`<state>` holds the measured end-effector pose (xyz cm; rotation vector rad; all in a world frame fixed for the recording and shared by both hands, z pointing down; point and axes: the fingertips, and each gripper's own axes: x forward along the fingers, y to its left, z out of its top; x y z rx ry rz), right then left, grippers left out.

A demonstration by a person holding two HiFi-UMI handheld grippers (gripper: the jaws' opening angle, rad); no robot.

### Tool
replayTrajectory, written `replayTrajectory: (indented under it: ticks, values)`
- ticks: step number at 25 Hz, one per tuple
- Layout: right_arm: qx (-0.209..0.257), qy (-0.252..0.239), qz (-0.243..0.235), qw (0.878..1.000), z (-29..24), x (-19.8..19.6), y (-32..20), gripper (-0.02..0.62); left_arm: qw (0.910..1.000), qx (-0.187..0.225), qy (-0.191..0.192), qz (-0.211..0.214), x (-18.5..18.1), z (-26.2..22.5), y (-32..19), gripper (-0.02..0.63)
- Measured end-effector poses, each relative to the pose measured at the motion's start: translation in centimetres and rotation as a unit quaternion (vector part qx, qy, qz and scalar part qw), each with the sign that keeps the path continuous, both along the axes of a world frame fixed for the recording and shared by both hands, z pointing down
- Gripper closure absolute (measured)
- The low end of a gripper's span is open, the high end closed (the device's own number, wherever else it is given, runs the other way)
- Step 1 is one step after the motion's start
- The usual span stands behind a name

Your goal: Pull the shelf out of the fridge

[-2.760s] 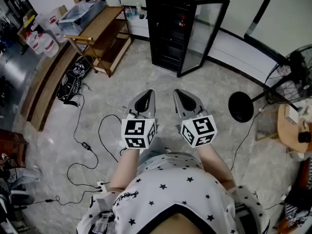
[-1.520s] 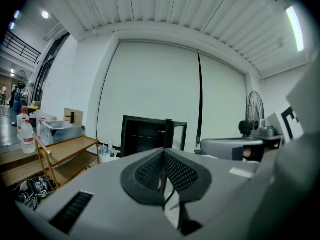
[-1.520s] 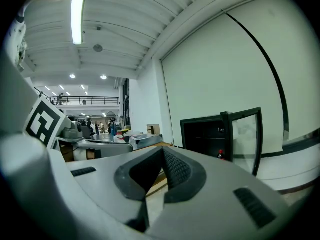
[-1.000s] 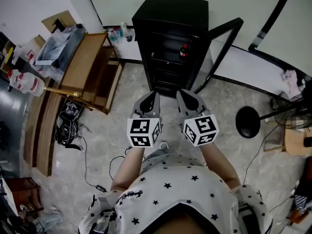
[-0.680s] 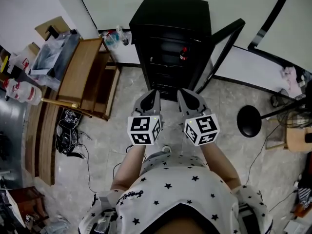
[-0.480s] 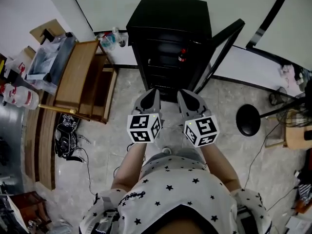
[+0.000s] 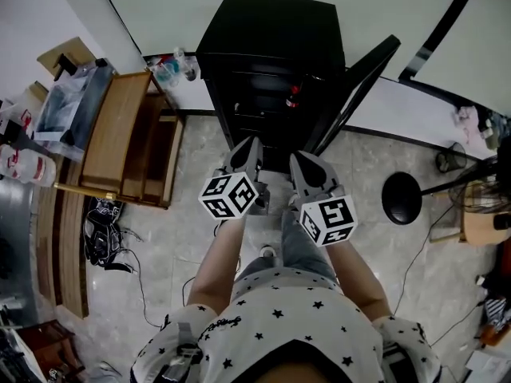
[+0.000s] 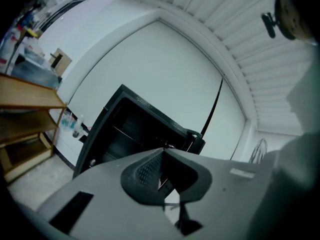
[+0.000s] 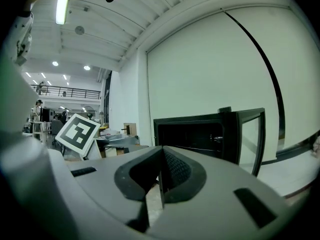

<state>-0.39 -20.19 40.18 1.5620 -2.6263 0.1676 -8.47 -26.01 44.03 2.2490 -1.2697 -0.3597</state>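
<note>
Hovering clenched and empty before the fridge (image 7: 270, 54), the left gripper (image 7: 248, 145) and right gripper (image 7: 298, 160) should take the shelf (image 7: 257, 116), probably stiff and light, by its front edge.

Fridge shelves (image 7: 267, 116) (dark, indistinct)

Head view: high up, looking steeply down. Fridge (image 7: 271, 38) at 12 o'clock, wooden rack (image 7: 120, 134) at 9 o'clock.
Left gripper view: rides on left gripper (image 7: 246, 152), rolled sideways, aimed along its jaws at the fridge's open front, fairly near.
Right gripper view: on right gripper (image 7: 302, 166), level, same heading. Left gripper's marker cube (image 9: 77, 134) sits at 9 o'clock.
All three views share the fridge.
</note>
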Motion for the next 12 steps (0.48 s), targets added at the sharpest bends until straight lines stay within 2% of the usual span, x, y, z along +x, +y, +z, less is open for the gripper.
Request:
replayTrajectory:
  ticks: [5,9,12]
  values:
    - [-0.002,-0.004,-0.008,1.000,0.3,1.0,-1.9,0.601,0.9935,-0.004,0.113,-0.001,1.0,0.5,-3.4,0.594]
    - [-0.007,-0.004,-0.015,1.000,0.7,1.5,-3.3,0.601,0.9796,-0.012,0.201,-0.004,1.6,1.1,-6.1,0.594]
    - [-0.008,-0.003,-0.020,1.000,0.9,1.9,-4.4,0.602,0.9654,-0.017,0.260,-0.007,1.8,1.5,-8.2,0.594]
